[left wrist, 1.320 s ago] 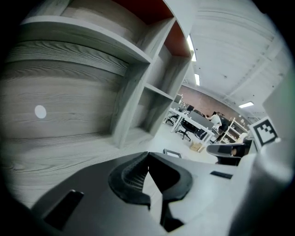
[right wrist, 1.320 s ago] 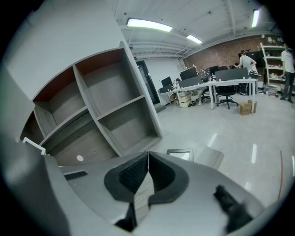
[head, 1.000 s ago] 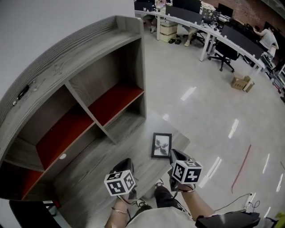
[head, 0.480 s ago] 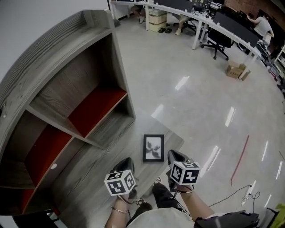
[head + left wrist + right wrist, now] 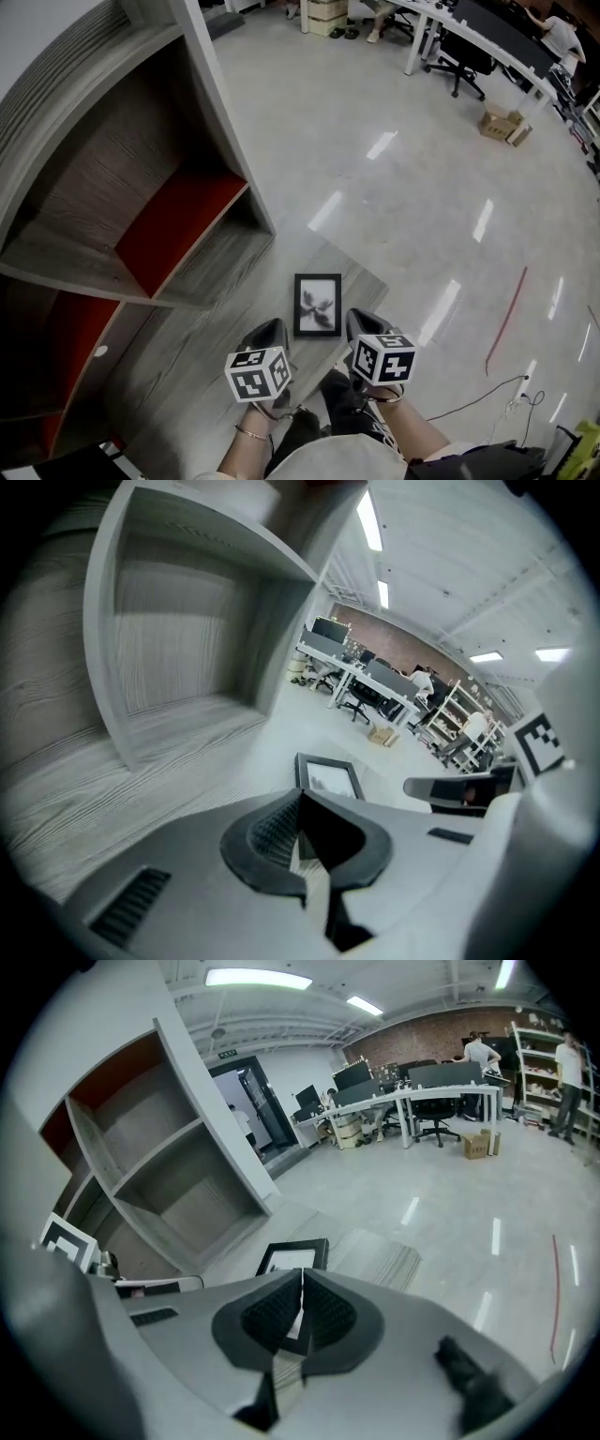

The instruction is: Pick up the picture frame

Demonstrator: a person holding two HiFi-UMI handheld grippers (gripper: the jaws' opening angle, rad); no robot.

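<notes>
The picture frame (image 5: 317,305), black with a pale print, lies flat on the grey wood base panel (image 5: 197,375) near its outer edge. My left gripper (image 5: 277,326) hovers just short of the frame's near left corner, jaws shut and empty. My right gripper (image 5: 357,320) hangs by the frame's near right corner, also shut with nothing in it. From the left gripper view the frame (image 5: 328,774) shows just beyond the closed jaw tips (image 5: 300,795). The right gripper view has the frame (image 5: 295,1254) right past its own tips (image 5: 302,1273).
A tall grey wood shelf unit with red back panels (image 5: 178,216) stands to the left. The glossy floor (image 5: 412,216) runs to the right, with a cable (image 5: 487,398) lying on it. Desks, an office chair (image 5: 466,64) and a cardboard box (image 5: 499,126) are far off. The person's legs are below.
Both grippers have come down and closer to the frame, which now lies just ahead of and between their tips. The frame itself has not shifted on the panel.
</notes>
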